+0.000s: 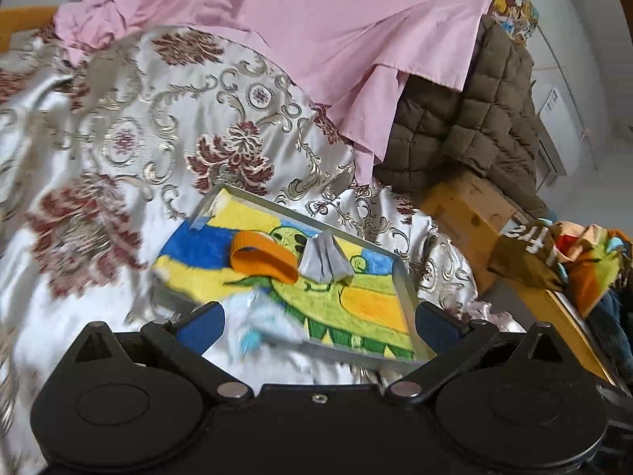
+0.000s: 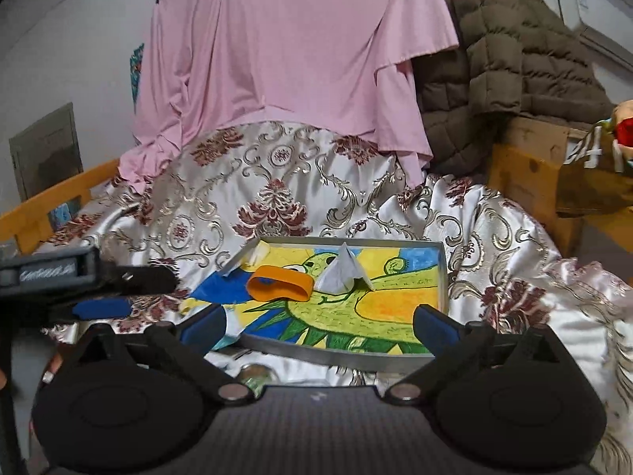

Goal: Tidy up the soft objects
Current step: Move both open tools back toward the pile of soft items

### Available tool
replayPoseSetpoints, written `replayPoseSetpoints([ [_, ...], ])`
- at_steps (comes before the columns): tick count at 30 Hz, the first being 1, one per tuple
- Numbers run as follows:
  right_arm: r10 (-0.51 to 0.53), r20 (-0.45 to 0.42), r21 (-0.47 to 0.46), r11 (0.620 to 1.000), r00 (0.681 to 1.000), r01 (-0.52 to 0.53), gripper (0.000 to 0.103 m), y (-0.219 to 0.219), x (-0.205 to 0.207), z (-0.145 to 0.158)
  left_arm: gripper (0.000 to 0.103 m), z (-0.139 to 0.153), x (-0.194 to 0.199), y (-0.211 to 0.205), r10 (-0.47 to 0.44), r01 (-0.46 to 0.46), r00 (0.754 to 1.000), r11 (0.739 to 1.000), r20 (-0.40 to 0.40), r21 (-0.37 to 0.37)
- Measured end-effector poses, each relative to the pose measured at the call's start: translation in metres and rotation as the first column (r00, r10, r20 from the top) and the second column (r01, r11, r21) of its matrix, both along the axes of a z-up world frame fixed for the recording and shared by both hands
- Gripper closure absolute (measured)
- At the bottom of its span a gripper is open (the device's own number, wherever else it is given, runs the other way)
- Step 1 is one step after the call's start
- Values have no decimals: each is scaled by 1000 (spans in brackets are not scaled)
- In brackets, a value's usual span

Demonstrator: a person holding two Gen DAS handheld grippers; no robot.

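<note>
A shallow metal tray (image 2: 444, 277), lined with a fuzzy, brightly drawn cloth, is laid on the glossy floral bedspread (image 2: 277, 182) as a collecting place, where a stiff orange band (image 2: 279, 282) and a folded grey cloth (image 2: 345, 273) are kept; the left gripper (image 1: 316, 318) and right gripper (image 2: 318, 322) are held wide apart and empty near its front rim.

Bed, draped in a white satin spread (image 2: 221, 198) with maroon-and-gold floral pattern. Lying on it: near centre, a shallow grey metal tray (image 2: 348, 356); far side, pink cloth (image 2: 292, 51); far right, brown quilted jacket (image 2: 514, 51).
</note>
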State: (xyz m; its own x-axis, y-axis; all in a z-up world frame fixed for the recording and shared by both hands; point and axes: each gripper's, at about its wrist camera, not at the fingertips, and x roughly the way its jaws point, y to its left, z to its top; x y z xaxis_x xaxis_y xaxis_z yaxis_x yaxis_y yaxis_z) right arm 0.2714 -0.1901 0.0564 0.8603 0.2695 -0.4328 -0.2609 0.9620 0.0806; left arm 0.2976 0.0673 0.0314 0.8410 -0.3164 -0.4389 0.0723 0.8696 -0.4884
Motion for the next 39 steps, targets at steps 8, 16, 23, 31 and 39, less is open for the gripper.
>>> replayPoseSetpoints([
  [8,3,55,40,999,998,-5,0,-10,-73,-1,1,5,-100,-2,47,-58,995,992,93,111],
  [16,-4,103,24,1000,995,2,0,-12,-137,-14,1,-11,-172,-16,67,-98,986,974,152,204],
  [23,-14,68,-10,1000,998,14,0,-14,-171,-31,1,-34,-202,-26,57,-83,992,963,110,255],
  [31,-18,-15,-26,1000,1000,17,0,-20,-190,-51,1,-52,-217,-33,72,-85,996,943,51,322],
  [39,-18,-76,-42,999,997,15,0,-18,-189,-61,1,-61,-223,-42,73,-72,997,926,10,369],
])
